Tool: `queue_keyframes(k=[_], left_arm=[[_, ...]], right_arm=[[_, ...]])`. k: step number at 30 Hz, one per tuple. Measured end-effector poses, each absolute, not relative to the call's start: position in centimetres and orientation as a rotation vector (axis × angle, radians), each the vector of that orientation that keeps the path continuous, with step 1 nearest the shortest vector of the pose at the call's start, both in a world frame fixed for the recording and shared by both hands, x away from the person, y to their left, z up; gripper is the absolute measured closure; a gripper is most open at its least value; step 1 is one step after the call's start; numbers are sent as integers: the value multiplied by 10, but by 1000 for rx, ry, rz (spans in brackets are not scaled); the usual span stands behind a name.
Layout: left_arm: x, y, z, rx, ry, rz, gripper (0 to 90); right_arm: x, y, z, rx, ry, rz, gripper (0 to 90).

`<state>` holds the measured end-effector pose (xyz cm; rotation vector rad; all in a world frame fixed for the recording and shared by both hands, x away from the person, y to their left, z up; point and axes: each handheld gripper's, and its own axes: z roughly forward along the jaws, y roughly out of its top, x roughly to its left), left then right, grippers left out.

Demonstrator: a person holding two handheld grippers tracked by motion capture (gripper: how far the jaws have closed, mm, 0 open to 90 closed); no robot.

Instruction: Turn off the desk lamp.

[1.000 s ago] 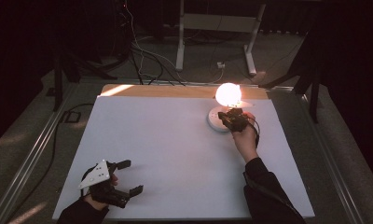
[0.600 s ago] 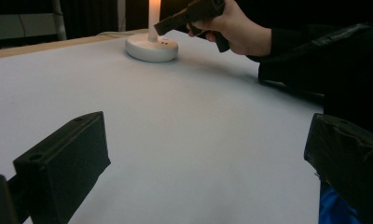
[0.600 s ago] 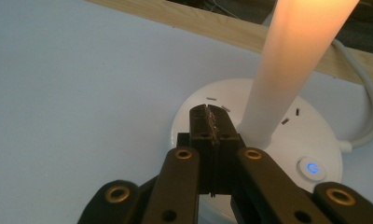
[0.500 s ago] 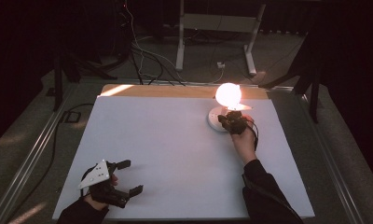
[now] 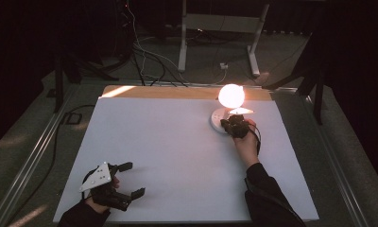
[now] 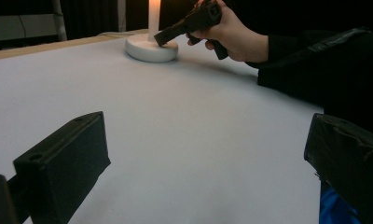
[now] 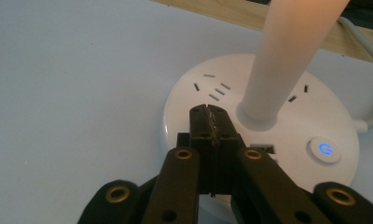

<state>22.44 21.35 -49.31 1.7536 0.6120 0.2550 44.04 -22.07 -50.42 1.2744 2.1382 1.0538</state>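
Lit lamp (image 5: 231, 96) on round white base (image 7: 268, 116) at far right of white counter (image 5: 177, 151), blue power button (image 7: 325, 149) glowing on base. Right gripper (image 7: 208, 122) over base near stem, fingers pressed together, nothing between. Left gripper (image 5: 130, 179) low at near-left corner, fingers spread, empty.

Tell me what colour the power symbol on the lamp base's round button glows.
Blue, on the white round button of the white round lamp base; clearest in the right gripper view.
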Motion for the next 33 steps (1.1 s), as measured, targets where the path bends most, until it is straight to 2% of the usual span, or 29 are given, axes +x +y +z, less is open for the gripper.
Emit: queue_keyframes(k=[13,25,33], left_arm=[[224,213,-493,1752,612,254,5],[224,213,-493,1751,613,254,5],[224,213,-493,1753,612,255,5]], right_arm=[[440,-221,-506,1281,2127,1064,896],[436,-220,-474,1239,2103,1115,896],[435,-220,-466,1232,2092,1128,896]])
